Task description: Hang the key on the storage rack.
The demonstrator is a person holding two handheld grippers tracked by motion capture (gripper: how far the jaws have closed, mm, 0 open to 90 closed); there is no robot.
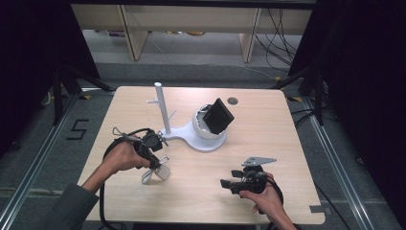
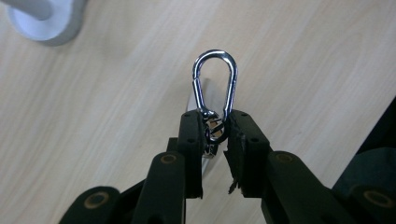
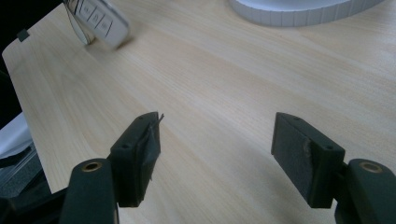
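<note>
Carabiner [image 2: 215, 88] of shiny metal sits pinched at its swivel end between the jaws of the left gripper [image 2: 216, 128], lifted above the left part of the wooden table [image 1: 268, 139]; a white key fob [image 3: 102, 21] dangles under it. Just to the right stands a white stand [image 1: 163, 108] with pegs, its base joined to a white bowl [image 1: 203, 129] that holds a tilted black box [image 1: 219, 116]. Farther right, near the front edge, the right gripper [image 3: 215, 154] hangs low with jaws spread wide, nothing between them
</note>
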